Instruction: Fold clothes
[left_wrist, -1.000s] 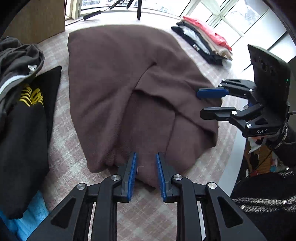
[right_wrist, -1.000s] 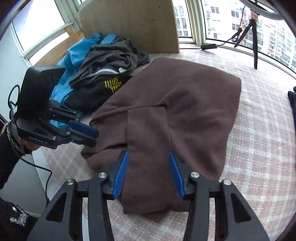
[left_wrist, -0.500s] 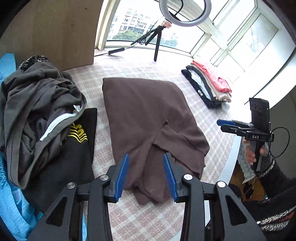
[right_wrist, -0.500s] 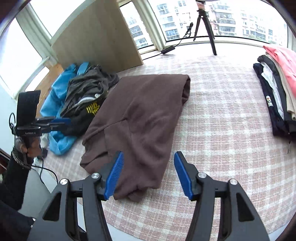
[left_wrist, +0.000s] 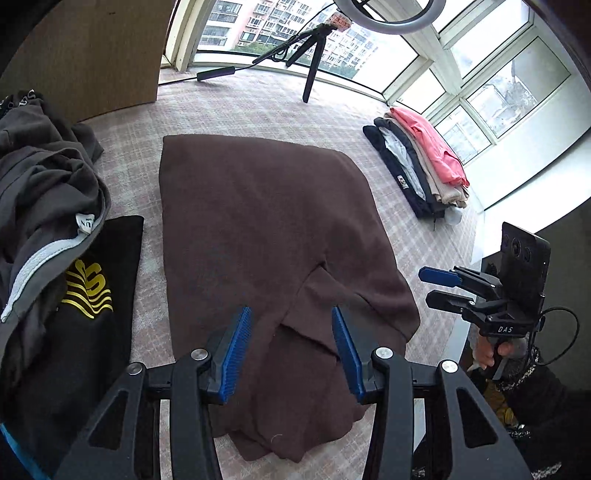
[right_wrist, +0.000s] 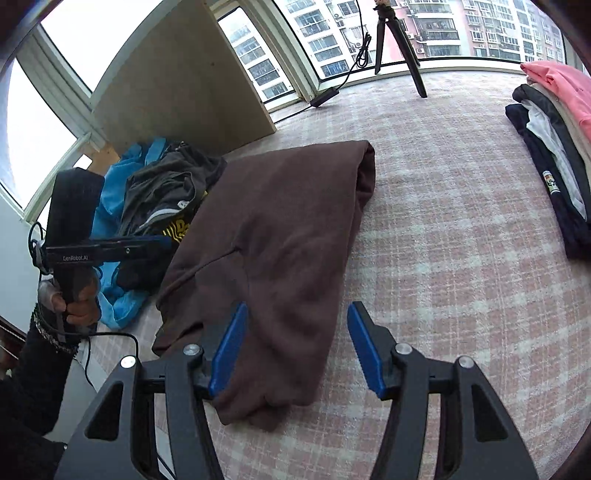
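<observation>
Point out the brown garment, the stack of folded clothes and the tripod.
brown garment (left_wrist: 266, 221): left wrist view, middle of its flat upper panel.
stack of folded clothes (left_wrist: 424, 166): left wrist view, pink top layer.
tripod (right_wrist: 397, 33): right wrist view, where its legs split.

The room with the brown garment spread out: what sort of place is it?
Probably a high-rise flat's bay-window room, set up for filming laundry folding. Apartment blocks fill the curved windows, a ring light stands over a tripod, and a folded stack of clothes lies near the brown garment on the checked cloth.
</observation>
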